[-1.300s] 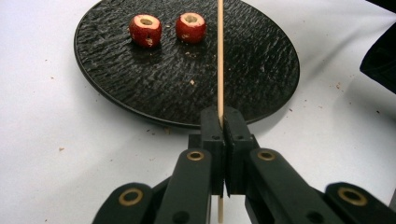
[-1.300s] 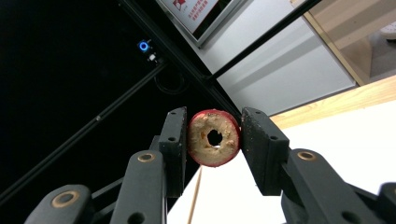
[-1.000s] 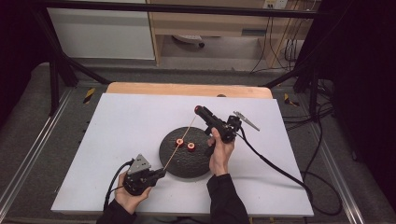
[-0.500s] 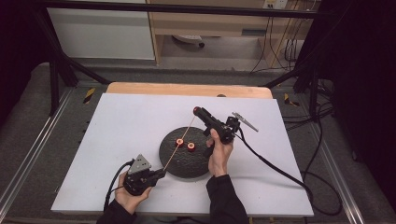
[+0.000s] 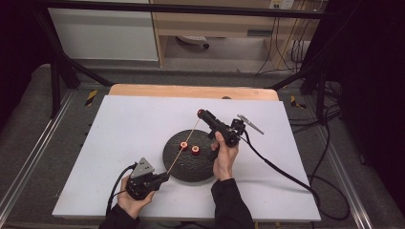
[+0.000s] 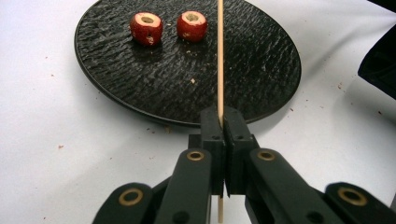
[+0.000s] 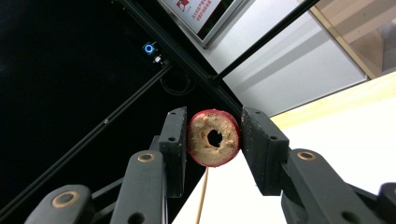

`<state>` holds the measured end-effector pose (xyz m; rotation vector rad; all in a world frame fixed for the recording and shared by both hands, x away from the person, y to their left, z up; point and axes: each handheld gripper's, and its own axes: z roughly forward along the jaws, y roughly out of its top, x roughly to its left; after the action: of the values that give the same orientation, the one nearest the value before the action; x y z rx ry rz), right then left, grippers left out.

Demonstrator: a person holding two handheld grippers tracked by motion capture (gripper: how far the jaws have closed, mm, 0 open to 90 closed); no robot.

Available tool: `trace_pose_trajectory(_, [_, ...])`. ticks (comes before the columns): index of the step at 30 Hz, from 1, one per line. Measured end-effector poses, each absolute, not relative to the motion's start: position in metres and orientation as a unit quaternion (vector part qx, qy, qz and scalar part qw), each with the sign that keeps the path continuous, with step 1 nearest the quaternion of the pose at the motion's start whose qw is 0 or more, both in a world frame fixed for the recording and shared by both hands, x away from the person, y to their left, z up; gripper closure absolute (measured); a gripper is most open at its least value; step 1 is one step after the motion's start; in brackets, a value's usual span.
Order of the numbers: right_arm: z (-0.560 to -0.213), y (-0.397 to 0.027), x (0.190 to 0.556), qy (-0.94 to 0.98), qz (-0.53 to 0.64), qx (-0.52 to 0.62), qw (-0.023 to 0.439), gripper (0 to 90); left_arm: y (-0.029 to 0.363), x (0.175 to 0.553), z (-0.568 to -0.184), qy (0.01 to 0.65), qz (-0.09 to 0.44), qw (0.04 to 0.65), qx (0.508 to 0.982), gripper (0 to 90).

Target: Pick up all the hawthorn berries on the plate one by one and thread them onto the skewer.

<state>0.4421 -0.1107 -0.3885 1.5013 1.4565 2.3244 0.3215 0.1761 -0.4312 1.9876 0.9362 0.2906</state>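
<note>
We see a thin, pale wooden skewer (image 5: 184, 145) running as a straight stick from our left tool (image 5: 161, 178), low on the white tabletop (image 5: 119, 129), up and across to our right tool (image 5: 202, 114). In the left gripper view the left tool (image 6: 223, 122) has its black jaws pressed together on the skewer (image 6: 220, 56), which stands straight between them and passes over the round black textured plate (image 6: 261, 70). The right tool (image 7: 214, 135) is clamped on a cored red fruit piece (image 7: 214, 138), round, with a red skin at its rim, a pale tan cut face and a dark hole through its middle; the skewer (image 7: 202, 196) shows just below it, and we cannot tell whether its tip touches the piece. Two more cored red fruit pieces (image 6: 146, 28) of the same kind sit side by side, apart from each other, on the far part of the plate (image 5: 200, 169), each with its hollow turned upward, and crumbs lie scattered around them.
</note>
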Motion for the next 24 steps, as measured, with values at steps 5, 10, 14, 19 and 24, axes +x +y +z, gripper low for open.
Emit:
trace_pose_trajectory(5, [-0.392,-0.108,0.441,0.465,0.744,0.48,-0.001,62.5,0.176,0.321,-0.431,0.38,0.117,0.448,0.8,88.5])
trace_pose_trajectory(10, [-0.397,-0.103,0.438,0.467,0.742,0.481,-0.009,62.5,0.176,0.321,-0.431,0.39,0.117,0.45,0.795,88.5])
trace_pose_trajectory(14, [-0.401,-0.096,0.436,0.471,0.74,0.48,-0.009,62.5,0.175,0.321,-0.432,0.396,0.114,0.447,0.794,88.5])
trace_pose_trajectory(19, [-0.4,-0.094,0.434,0.475,0.74,0.475,-0.003,62.7,0.173,0.32,-0.433,0.391,0.108,0.449,0.796,88.5])
trace_pose_trajectory(24, [-0.397,-0.096,0.435,0.489,0.74,0.462,-0.003,62.8,0.173,0.32,-0.432,0.394,0.097,0.451,0.795,88.6])
